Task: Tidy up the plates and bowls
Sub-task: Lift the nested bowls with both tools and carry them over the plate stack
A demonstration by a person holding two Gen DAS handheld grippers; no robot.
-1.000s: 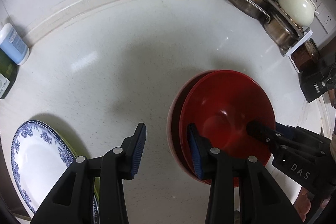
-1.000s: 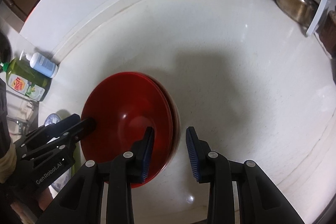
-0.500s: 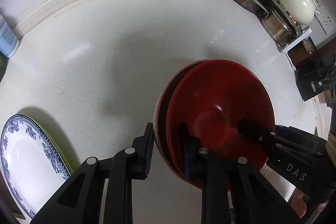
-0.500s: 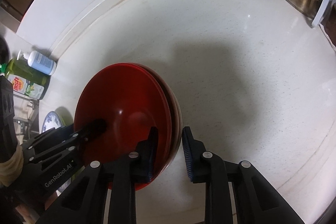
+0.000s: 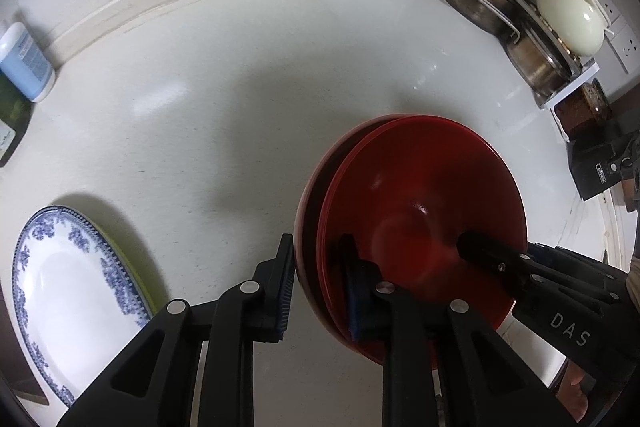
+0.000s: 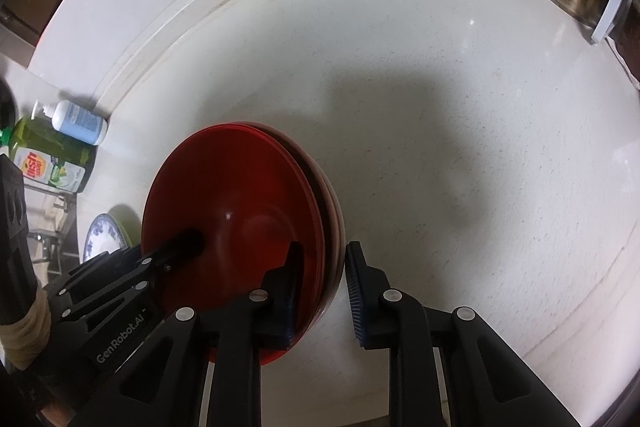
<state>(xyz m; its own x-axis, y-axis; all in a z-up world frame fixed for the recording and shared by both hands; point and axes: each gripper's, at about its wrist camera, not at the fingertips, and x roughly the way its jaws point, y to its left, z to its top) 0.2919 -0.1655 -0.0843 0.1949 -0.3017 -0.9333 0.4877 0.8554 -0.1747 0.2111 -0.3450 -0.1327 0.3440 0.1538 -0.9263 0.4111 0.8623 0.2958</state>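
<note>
Both tongs clamped on the red bowls (image 5: 420, 211)

You had just closed the left gripper (image 5: 316, 287) and right gripper (image 6: 320, 291) on opposite rims; lifting level would've suited.

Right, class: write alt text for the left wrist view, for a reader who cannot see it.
The left gripper is clamped on the near rim of the stacked red bowls on a white counter, one jaw inside and one outside. The right gripper reaches into the bowls from the right. A blue-patterned plate lies lower left, with pots on a rack at the far right.
</note>
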